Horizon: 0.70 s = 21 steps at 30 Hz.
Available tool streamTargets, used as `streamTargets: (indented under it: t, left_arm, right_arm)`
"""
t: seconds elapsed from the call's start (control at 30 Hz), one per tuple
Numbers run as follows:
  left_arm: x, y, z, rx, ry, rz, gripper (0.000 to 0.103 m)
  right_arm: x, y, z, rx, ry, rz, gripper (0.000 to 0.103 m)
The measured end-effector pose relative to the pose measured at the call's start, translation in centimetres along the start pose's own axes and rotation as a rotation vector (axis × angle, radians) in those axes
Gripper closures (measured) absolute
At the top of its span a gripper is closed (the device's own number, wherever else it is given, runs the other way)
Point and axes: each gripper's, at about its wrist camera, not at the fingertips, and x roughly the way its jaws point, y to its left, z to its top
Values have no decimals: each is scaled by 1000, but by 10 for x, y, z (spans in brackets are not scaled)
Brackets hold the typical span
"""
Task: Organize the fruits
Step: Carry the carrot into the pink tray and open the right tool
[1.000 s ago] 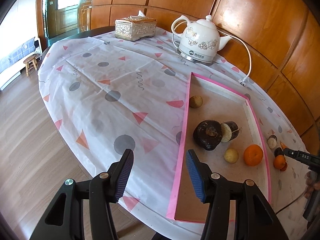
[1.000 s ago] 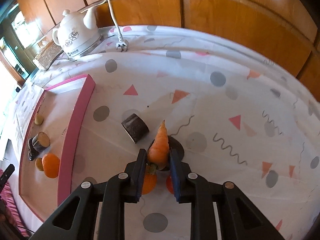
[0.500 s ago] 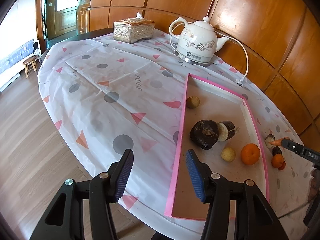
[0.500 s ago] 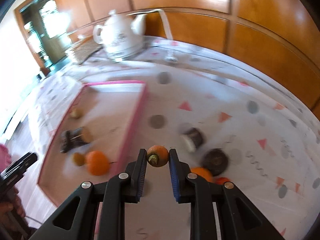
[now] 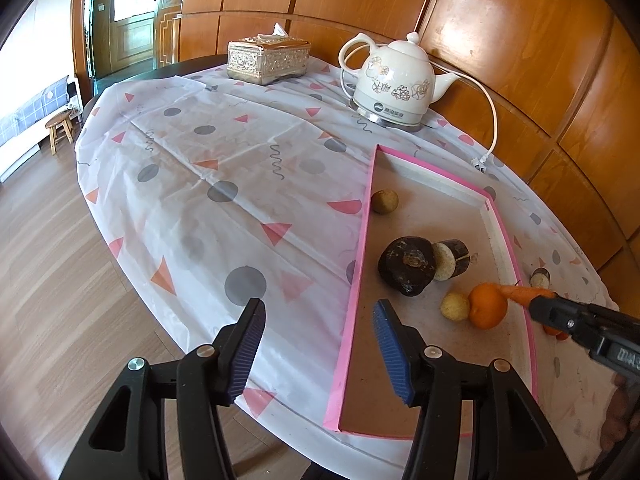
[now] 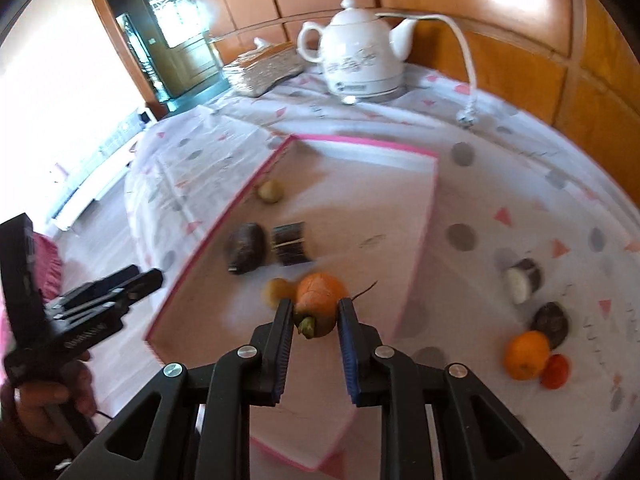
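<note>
The right gripper is clamped on a carrot, blue pads pinching its stem end, the tapered tip pointing away toward twelve o'clock. It hangs above the pink-rimmed tray, over the near part of the tray's floor. In the left wrist view the same carrot pokes in from three o'clock, its tip touching or overlapping the orange that sits in the tray; which of the two I cannot tell.

The left gripper stands spread with nothing between its pads, hovering over the tray's near-left rim. From there the carrot is out at two o'clock, well apart.

Inside the tray: a dark round fruit touching a cut dark-skinned piece, a small tan ball just beside the orange, and another tan ball farther off near the left rim.

Outside the tray, at four o'clock from the right gripper, lie a second orange, a small red fruit, a dark fruit and a cut piece on the patterned tablecloth. A white kettle stands at twelve.
</note>
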Motion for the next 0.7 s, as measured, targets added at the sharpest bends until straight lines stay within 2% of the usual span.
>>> streamTargets:
  t: [0.17, 0.27, 0.57, 0.7]
  left_arm:
    - [2, 2, -1, -4, 4, 4, 45]
    - [2, 2, -1, -5, 4, 4, 45]
    - [-2, -5, -1, 26, -13, 2, 45]
    - [-7, -12, -2, 50, -36, -1, 41]
  right_arm:
    - [14, 18, 0, -13, 29, 73, 80]
    - [22, 24, -1, -8, 43, 78, 72]
    - [12, 16, -15, -6, 36, 16, 72]
    - [0, 14, -20, -24, 12, -31, 71]
